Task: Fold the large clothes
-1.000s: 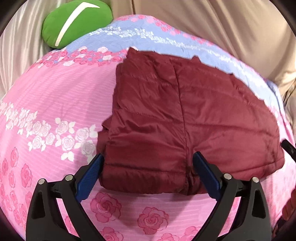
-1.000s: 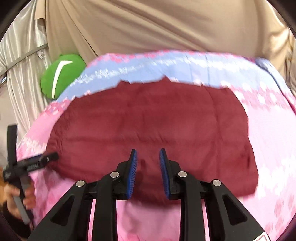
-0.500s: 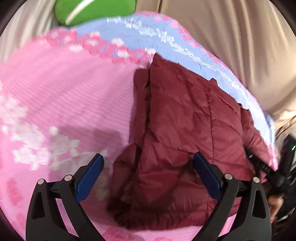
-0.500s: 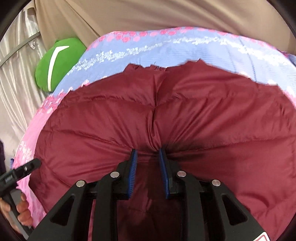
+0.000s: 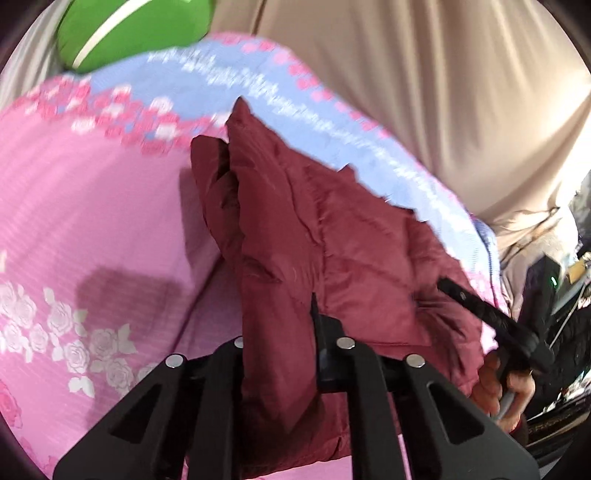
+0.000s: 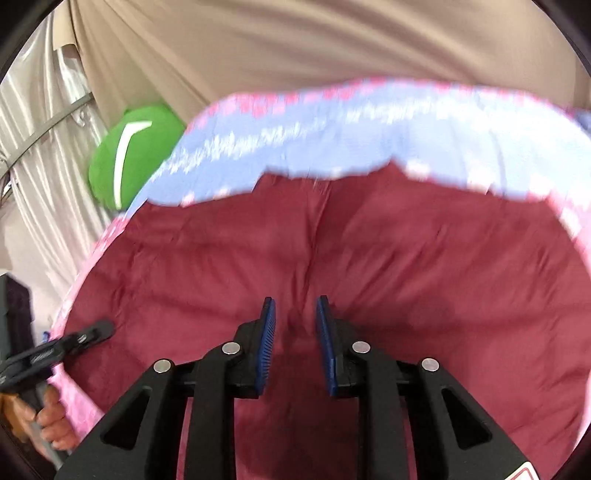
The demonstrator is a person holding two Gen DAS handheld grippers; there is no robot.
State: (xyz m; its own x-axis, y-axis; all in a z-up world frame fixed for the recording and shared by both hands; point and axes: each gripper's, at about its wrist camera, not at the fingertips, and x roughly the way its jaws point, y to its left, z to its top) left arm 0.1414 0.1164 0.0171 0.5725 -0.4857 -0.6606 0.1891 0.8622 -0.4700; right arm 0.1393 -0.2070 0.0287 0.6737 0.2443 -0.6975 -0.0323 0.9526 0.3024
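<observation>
A dark red quilted jacket (image 5: 332,236) lies folded on a pink rose-print bedspread (image 5: 96,229). My left gripper (image 5: 277,332) is shut on the jacket's near edge, with red fabric bunched between the jaws and lifted. In the right wrist view the jacket (image 6: 424,266) fills the middle. My right gripper (image 6: 293,314) hovers over its near part with the blue pads (image 6: 269,321) slightly apart and no fabric visibly pinched between them. The right gripper also shows at the jacket's right edge in the left wrist view (image 5: 480,306). The left gripper shows at the left of the right wrist view (image 6: 88,332).
A green cushion (image 5: 133,33) sits at the bed's far left corner, also in the right wrist view (image 6: 129,155). A blue floral band (image 6: 369,136) runs along the bedspread's far edge. Beige curtains (image 5: 443,74) hang behind the bed. Clutter (image 5: 569,280) stands at the right.
My left gripper has closed from wide open onto the jacket's near edge and lifted it. My right gripper has drawn back slightly over the jacket, its gap much the same.
</observation>
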